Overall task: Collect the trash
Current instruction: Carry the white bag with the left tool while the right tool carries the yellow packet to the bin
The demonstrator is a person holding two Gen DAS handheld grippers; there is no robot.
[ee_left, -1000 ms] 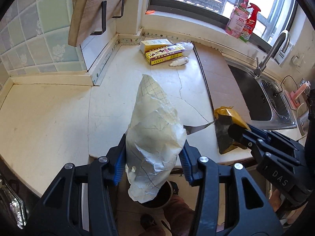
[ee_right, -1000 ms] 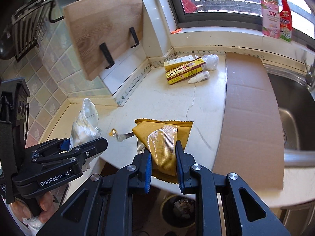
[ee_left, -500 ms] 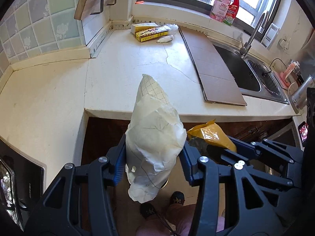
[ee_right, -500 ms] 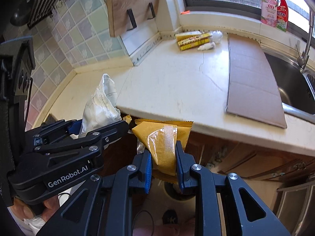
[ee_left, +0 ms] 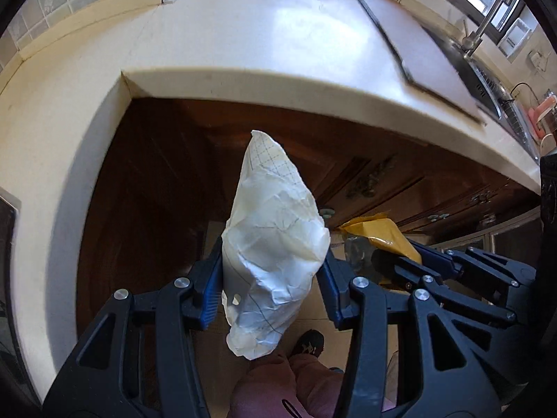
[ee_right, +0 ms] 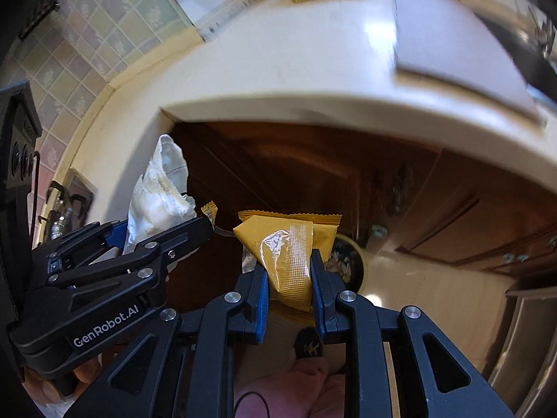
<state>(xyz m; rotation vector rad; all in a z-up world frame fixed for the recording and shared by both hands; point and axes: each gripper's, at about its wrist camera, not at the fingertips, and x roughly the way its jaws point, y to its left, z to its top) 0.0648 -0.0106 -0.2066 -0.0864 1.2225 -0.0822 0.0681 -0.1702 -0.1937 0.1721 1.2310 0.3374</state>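
Trash bin [ee_right: 348, 264] mostly hidden behind yellow wrapper [ee_right: 292, 254] (crinkly foil, clear strip), clamped in right gripper [ee_right: 289, 299] jaws. Left gripper [ee_left: 271, 292] jaws pinch crumpled white paper [ee_left: 275, 244], both below table [ee_left: 243, 45] front edge.

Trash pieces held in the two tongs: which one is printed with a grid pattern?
The crumpled white paper in the left tongs; faint grid lines show near its tip. The right tongs hold a plain yellow wrapper.

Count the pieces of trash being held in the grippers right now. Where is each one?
2. A crumpled white paper wrapper in the left gripper; a yellow snack wrapper in the right gripper.
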